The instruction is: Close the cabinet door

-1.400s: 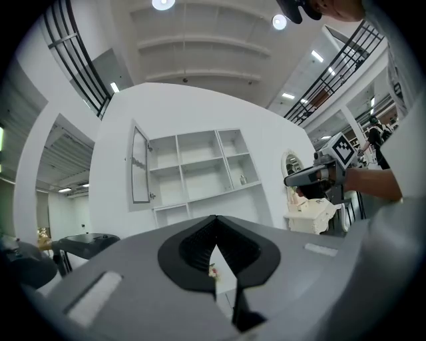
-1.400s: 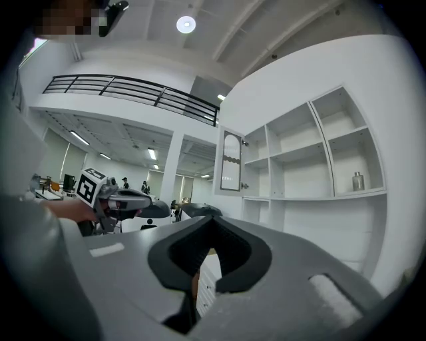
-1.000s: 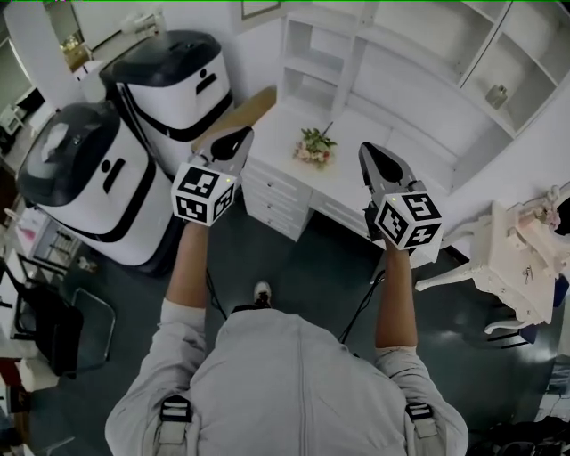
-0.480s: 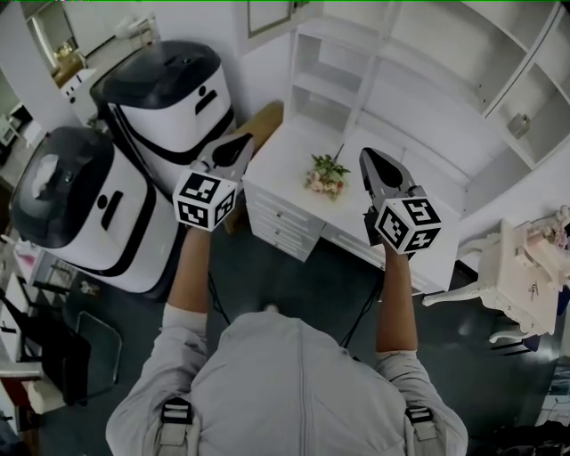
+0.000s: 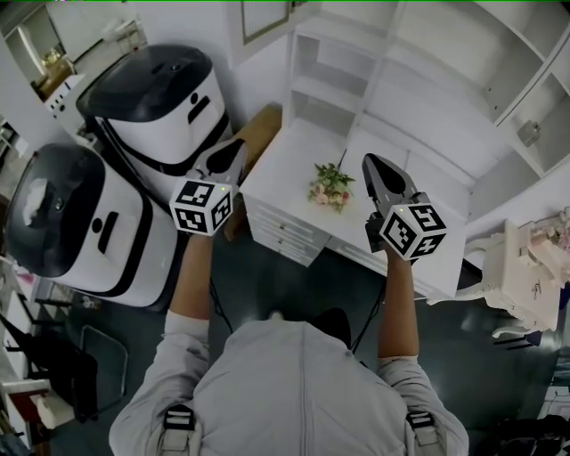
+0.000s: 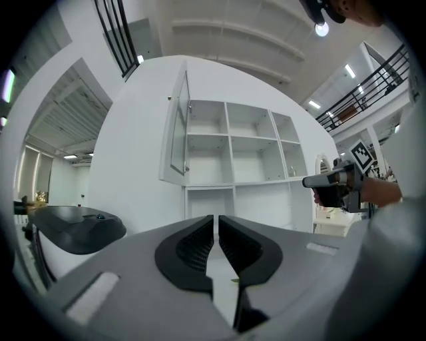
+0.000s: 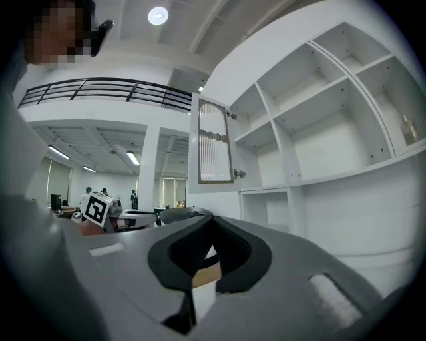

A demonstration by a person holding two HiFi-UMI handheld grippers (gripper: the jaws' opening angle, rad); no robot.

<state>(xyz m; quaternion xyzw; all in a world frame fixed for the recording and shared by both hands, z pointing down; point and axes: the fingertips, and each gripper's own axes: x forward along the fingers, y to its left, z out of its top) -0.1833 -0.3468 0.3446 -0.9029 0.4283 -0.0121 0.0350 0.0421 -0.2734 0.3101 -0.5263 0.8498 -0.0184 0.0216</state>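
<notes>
The white cabinet (image 5: 338,71) is a wall of open shelves above a desk. Its glass-paned door (image 5: 265,16) stands swung out at the left end, also seen as the door (image 6: 178,123) and the door (image 7: 215,143) in the gripper views. Both grippers are held level, pointing at the shelves and well short of the door. My left gripper (image 5: 237,144) (image 6: 216,217) has its jaws a thin slit apart and opening, with nothing between them. My right gripper (image 5: 370,162) (image 7: 212,221) is shut and holds nothing.
Two big white-and-black machines (image 5: 169,98) (image 5: 71,214) stand at the left. A white desk with drawers (image 5: 285,191) carries a flower bunch (image 5: 331,187). A brown board (image 5: 260,125) leans beside it. A white ornate table (image 5: 525,276) is at the right. A small bottle (image 5: 531,132) sits on a shelf.
Both grippers and the person have moved forward toward the desk and shelves. The machines at the left have slid further back in the view.
</notes>
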